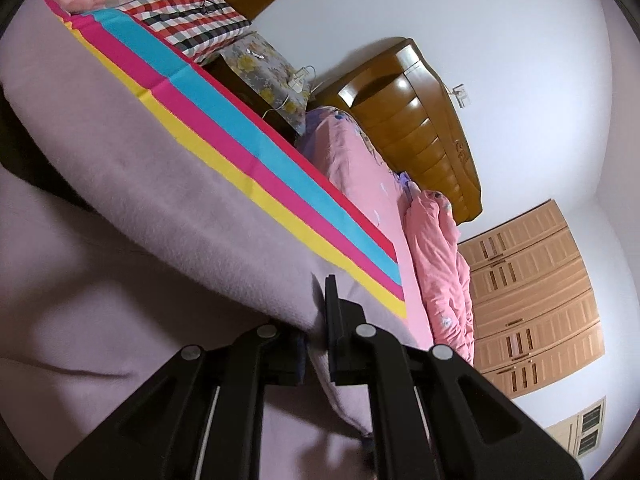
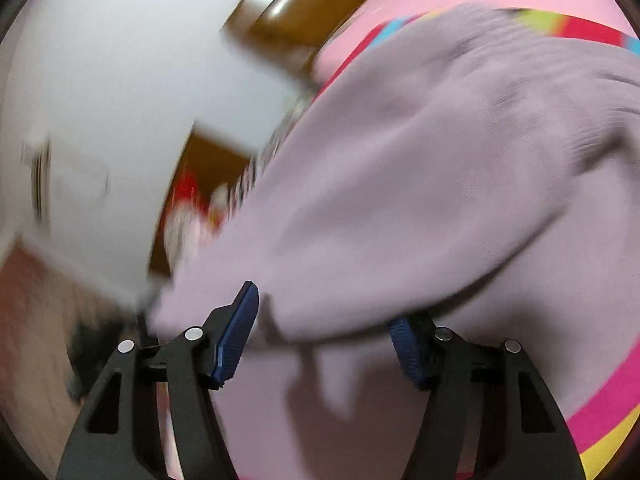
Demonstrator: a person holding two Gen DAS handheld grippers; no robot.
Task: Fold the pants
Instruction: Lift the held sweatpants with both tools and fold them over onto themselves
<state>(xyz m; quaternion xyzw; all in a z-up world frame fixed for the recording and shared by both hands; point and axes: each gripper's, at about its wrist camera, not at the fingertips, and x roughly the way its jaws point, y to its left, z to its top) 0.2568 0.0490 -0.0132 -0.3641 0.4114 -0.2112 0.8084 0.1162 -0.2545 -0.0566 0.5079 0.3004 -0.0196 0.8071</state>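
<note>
Your left gripper (image 1: 318,320) is clamping down on the lilac pants (image 1: 160,208), fingers pressed together w/ a fold of the fleece pinched between them, so the fabric is lifting off the striped sheet (image 1: 256,136) and draping across most of the left wrist view. The pants are lying on the bed, over the yellow, pink and blue bands of that sheet, w/ the sheet's far edge running along toward the pink blanket (image 1: 436,248) bunched at the headboard side. Beyond the blanket you're seeing the brown wooden headboard (image 1: 424,120) against the white wall, and a light wood wardrobe (image 1: 532,292) further along the wall. Near the sheet's top corner there are a checked pillow (image 1: 192,20) and a floral cushion (image 1: 264,64). Your right gripper (image 2: 324,336) is standing apart, blue pads (image 2: 236,336) well separated and not pressing on anything; a bunched edge of the pants (image 2: 400,200) is sitting between and just ahead of the fingers, loose, and whether it's brushing either pad you can't tell, since the right wrist view is badly smeared. In that view the pants are filling the right half, w/ the striped sheet (image 2: 600,412) peeking out at the bottom right edge and the headboard (image 2: 288,12) blurring across the top.
</note>
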